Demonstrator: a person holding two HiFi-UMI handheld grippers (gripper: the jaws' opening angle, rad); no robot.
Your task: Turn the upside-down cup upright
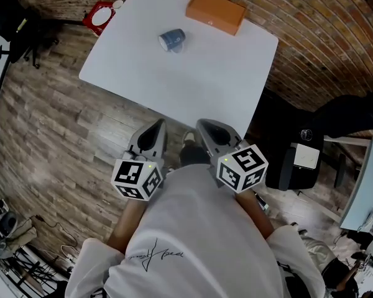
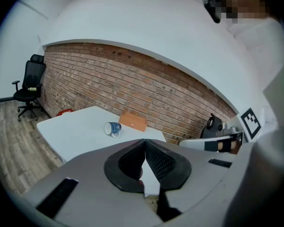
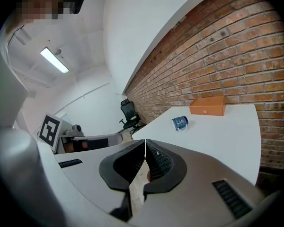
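Head view: cup [image 1: 172, 40] lies on its side on the table's [image 1: 224, 85] far half, near orange box [image 1: 216, 11], well ahead of both grippers; L gripper [image 1: 154, 132] prob. nearer than R gripper [image 1: 206, 132].
Left gripper view: jaws together, empty; cup [image 2: 112, 128] ahead, slightly left, mouth facing left.
Right gripper view: jaws together, empty; cup [image 3: 180, 123] ahead-right.

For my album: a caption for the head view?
Left claw and right claw, shut, before white table; blue cup on its side by orange box.

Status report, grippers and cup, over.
Left gripper shut, empty, short of the white table. Right gripper same. Blue mug on its side, untouched. Orange box beyond it, apart; approach open.
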